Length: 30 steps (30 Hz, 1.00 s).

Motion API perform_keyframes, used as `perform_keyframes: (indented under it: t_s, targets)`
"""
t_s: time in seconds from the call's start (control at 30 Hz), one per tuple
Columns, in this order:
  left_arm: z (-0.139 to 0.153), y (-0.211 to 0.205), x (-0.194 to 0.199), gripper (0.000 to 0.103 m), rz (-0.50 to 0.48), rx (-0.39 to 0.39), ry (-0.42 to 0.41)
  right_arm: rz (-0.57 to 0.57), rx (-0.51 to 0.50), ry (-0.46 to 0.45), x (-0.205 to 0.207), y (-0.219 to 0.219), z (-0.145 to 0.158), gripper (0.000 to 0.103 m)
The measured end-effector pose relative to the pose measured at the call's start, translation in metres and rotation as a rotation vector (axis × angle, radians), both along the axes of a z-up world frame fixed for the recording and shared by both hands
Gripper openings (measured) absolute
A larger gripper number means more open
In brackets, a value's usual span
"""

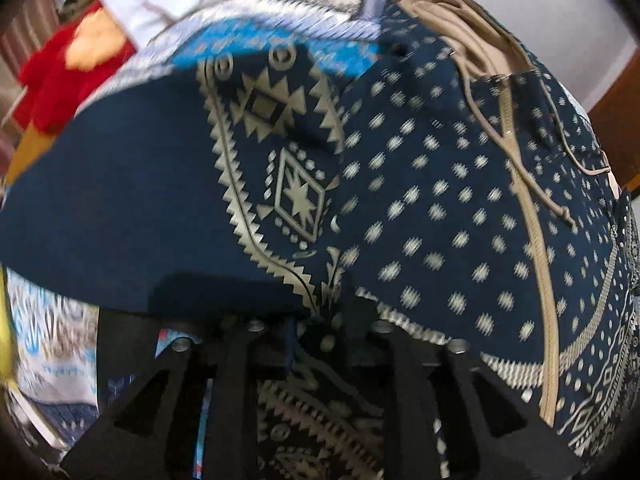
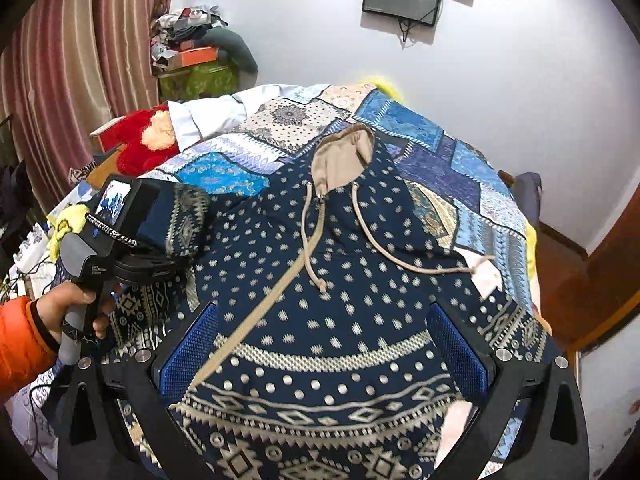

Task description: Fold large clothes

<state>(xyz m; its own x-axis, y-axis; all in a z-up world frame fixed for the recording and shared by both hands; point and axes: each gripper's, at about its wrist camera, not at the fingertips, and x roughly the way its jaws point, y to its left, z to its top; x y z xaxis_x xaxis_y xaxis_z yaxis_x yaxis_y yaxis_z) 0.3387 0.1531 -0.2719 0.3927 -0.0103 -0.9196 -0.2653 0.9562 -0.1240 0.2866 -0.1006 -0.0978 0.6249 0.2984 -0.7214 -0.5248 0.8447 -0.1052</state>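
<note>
Patchwork bedspread (image 2: 440,148) fills mid-frame, navy patterned hoodie (image 2: 344,280) spread on it, centre to bottom. Right gripper (image 2: 324,356) at the bottom, blue pads wide apart, nothing clamped. Left gripper (image 1: 320,320) at the lower centre of its blurry view, jaws apparently pinching the hoodie sleeve (image 1: 168,184).
</note>
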Motion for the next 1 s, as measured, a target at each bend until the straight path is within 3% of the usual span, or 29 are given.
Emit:
perform_keyframes:
  t_s: [0.03, 0.1, 0.23, 0.37, 0.53, 0.6, 0.73, 0.77, 0.83, 0.9, 1.0]
  targets:
    - [0.001, 0.004, -0.006, 0.048, 0.003, -0.024, 0.003, -0.001, -0.001, 0.001, -0.001, -0.001, 0.0, 0.103]
    - [0.012, 0.013, -0.022, 0.067, 0.013, -0.066, -0.02, -0.001, -0.005, 0.004, -0.004, -0.004, 0.0, 0.103]
    - [0.038, 0.028, -0.057, 0.072, 0.022, -0.08, -0.097, -0.003, -0.004, 0.019, -0.005, -0.003, -0.005, 0.103]
    - [0.064, 0.073, -0.086, 0.078, 0.128, -0.069, -0.177, -0.006, 0.006, 0.054, 0.001, 0.005, -0.015, 0.103]
    - [0.052, 0.135, -0.087, 0.078, 0.28, -0.128, -0.162, -0.003, 0.019, 0.09, 0.01, 0.018, -0.027, 0.103]
    - [0.039, 0.157, -0.083, 0.071, 0.33, -0.209, -0.159, -0.001, 0.025, 0.099, 0.013, 0.024, -0.03, 0.103]
    - [0.035, 0.168, -0.064, 0.049, 0.344, -0.163, -0.184, -0.005, 0.022, 0.105, 0.02, 0.028, -0.036, 0.103]
    - [0.035, 0.17, -0.057, 0.044, 0.348, -0.12, -0.175, -0.01, 0.019, 0.109, 0.022, 0.028, -0.038, 0.103]
    - [0.035, 0.171, -0.042, 0.011, 0.36, -0.039, -0.144, -0.021, 0.014, 0.124, 0.028, 0.027, -0.043, 0.103]
    - [0.042, 0.17, -0.026, 0.005, 0.363, 0.058, -0.12, -0.034, 0.013, 0.132, 0.031, 0.023, -0.046, 0.103]
    - [0.073, 0.152, -0.008, 0.003, 0.311, 0.202, -0.174, -0.062, 0.02, 0.132, 0.037, 0.011, -0.046, 0.103]
